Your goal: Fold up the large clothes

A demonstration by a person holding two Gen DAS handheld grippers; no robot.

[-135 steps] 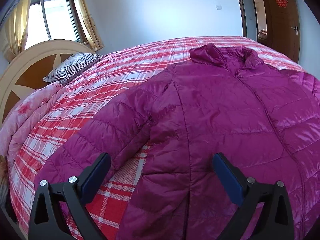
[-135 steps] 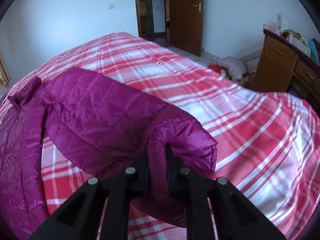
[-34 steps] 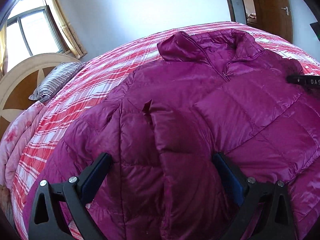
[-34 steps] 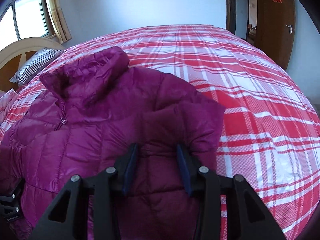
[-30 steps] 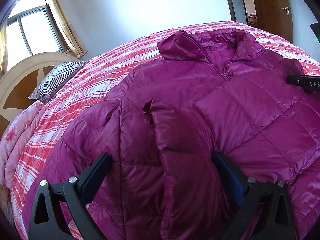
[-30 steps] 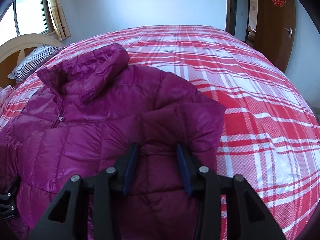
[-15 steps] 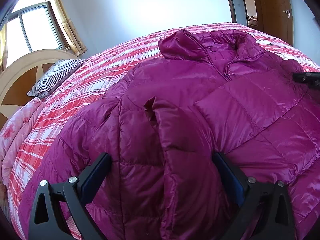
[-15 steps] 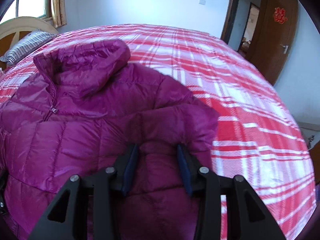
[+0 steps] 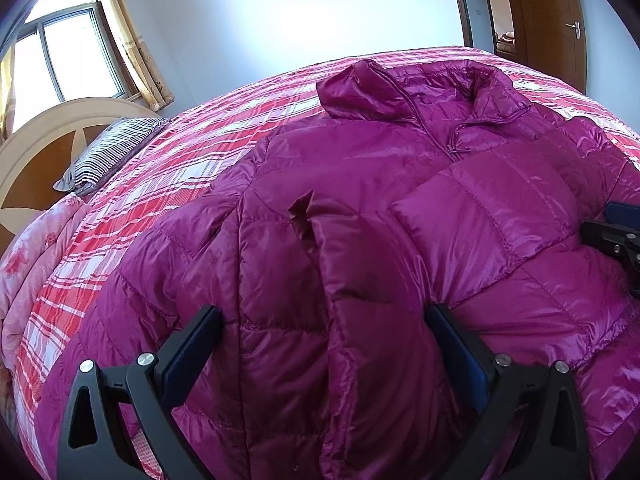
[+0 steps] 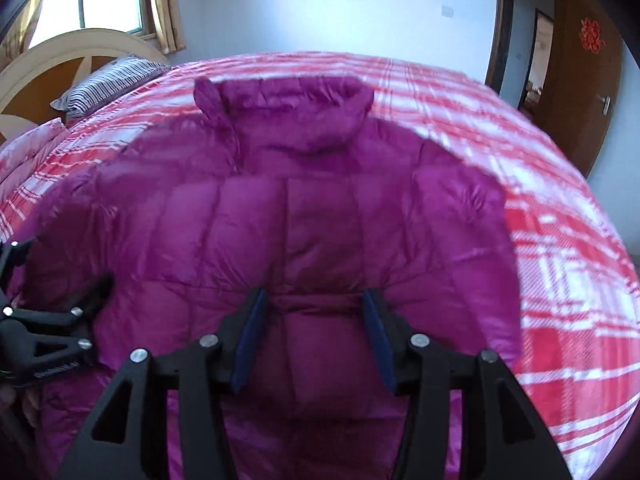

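Note:
A magenta puffer jacket (image 9: 360, 184) lies front up on the bed, collar at the far end, both sleeves folded across its chest. My left gripper (image 9: 324, 340) hovers open and wide over the near part, with a folded sleeve (image 9: 360, 280) bulging between its fingers. My right gripper (image 10: 314, 320) is over the jacket (image 10: 304, 208), which is blurred here. Its jaws are opening, and padded fabric lies loose between the blue pads (image 10: 248, 336). Each gripper shows in the other's view: the right gripper (image 9: 616, 232) at the right edge, the left gripper (image 10: 56, 272) at the left edge.
The bed carries a red and white plaid cover (image 9: 192, 168). A striped pillow (image 9: 108, 152) and cream headboard (image 9: 48, 128) stand at the left, with a pink quilt (image 9: 28, 248) below them. A brown door (image 10: 576, 80) is at the far right.
The right wrist view has swung so that the jacket's collar sits in the middle, and the right jaws have widened. The left gripper has kept still and open.

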